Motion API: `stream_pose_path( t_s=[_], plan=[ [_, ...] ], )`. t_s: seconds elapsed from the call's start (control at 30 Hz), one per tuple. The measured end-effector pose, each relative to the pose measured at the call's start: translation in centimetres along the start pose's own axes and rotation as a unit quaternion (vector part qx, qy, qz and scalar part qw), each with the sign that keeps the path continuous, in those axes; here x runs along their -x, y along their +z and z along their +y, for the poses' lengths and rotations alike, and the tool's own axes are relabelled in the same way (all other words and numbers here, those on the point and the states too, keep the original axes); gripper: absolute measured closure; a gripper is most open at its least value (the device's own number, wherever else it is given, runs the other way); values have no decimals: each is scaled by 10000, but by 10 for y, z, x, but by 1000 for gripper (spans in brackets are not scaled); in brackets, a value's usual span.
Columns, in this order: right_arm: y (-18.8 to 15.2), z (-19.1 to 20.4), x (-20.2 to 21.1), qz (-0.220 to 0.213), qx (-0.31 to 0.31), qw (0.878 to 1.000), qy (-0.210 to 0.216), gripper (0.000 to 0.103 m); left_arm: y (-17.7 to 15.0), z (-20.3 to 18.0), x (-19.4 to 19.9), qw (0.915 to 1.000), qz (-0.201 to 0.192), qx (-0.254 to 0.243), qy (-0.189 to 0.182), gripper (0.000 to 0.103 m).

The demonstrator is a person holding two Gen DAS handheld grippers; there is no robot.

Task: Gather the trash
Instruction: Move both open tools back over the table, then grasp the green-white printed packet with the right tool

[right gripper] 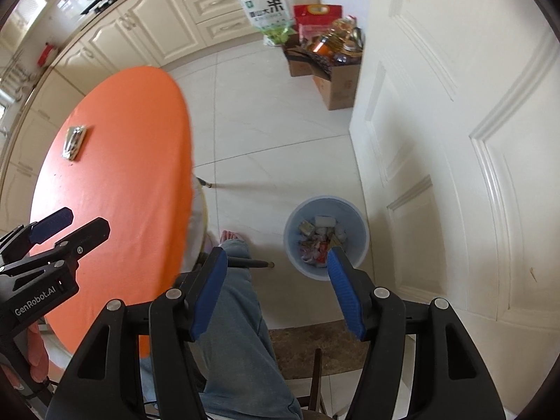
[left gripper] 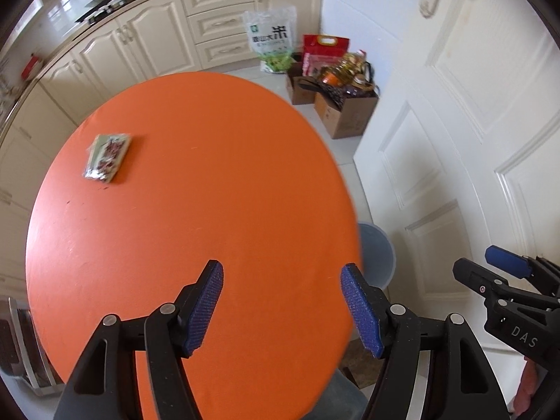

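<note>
A small green and red snack wrapper (left gripper: pixel 106 156) lies on the far left part of the round orange table (left gripper: pixel 217 192); the right wrist view shows the wrapper (right gripper: pixel 74 141) too. My left gripper (left gripper: pixel 281 306) hangs above the table's near right edge, open, with nothing between its blue pads. My right gripper (right gripper: pixel 276 290) is open and empty above the floor, beside a pale blue bin (right gripper: pixel 326 236) that holds several crumpled wrappers. In the left wrist view the bin (left gripper: pixel 376 252) peeks out from behind the table's rim.
A white panelled door (right gripper: pixel 455 140) fills the right side. Cardboard boxes with bottles (right gripper: pixel 329 63) and a rice bag (right gripper: pixel 267 8) stand by cream cabinets (left gripper: pixel 157 42) at the back. A person's jeans leg (right gripper: pixel 238 315) and bare foot (right gripper: pixel 231 235) sit below the right gripper.
</note>
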State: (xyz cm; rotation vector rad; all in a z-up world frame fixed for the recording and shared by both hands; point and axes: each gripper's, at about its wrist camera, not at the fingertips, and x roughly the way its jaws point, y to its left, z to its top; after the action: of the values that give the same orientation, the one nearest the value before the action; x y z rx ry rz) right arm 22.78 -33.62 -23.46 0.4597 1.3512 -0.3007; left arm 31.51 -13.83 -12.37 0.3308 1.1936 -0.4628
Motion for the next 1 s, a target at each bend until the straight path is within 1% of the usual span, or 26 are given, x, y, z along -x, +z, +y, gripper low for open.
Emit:
stream_pose_path(
  t_s=[0.07, 0.1, 0.13, 0.2, 0.37, 0.43, 0.53, 0.63, 0.8, 0.93, 1.0],
  plan=[
    [2, 19, 0, -31, 110, 9998, 132, 40, -6, 21, 5, 9998, -66, 173, 54, 35],
    [3, 28, 0, -47, 149, 9997, 196, 38, -10, 34, 8, 9995, -90, 277, 82, 34],
    [5, 39, 1, -68, 210, 9994, 269, 33, -14, 47, 9, 9991, -100, 393, 115, 34],
    [8, 60, 0, -114, 366, 9986, 354, 26, -21, 73, 13, 9980, -118, 593, 168, 34],
    [23, 114, -6, -100, 760, 9959, 470, 23, -30, 134, 22, 9934, -172, 1094, 305, 34],
    [32, 141, -12, -84, 918, 9945, 506, 20, -34, 160, 23, 9902, -193, 1321, 407, 34],
    [45, 178, -26, 3, 1179, 9915, 548, 19, -37, 190, 23, 9859, -178, 1582, 516, 34],
    [59, 214, -43, 92, 1400, 9879, 658, 19, -34, 223, 19, 9821, -120, 1787, 577, 34],
    [83, 260, -74, 287, 1565, 9840, 801, 19, -16, 261, 4, 9778, -23, 2003, 623, 34],
    [107, 283, -98, 391, 1532, 9835, 882, 19, 1, 293, -19, 9747, 159, 2152, 577, 34],
    [117, 296, -108, 424, 1581, 9829, 847, 19, 9, 307, -29, 9734, 222, 2222, 509, 34]
  ],
)
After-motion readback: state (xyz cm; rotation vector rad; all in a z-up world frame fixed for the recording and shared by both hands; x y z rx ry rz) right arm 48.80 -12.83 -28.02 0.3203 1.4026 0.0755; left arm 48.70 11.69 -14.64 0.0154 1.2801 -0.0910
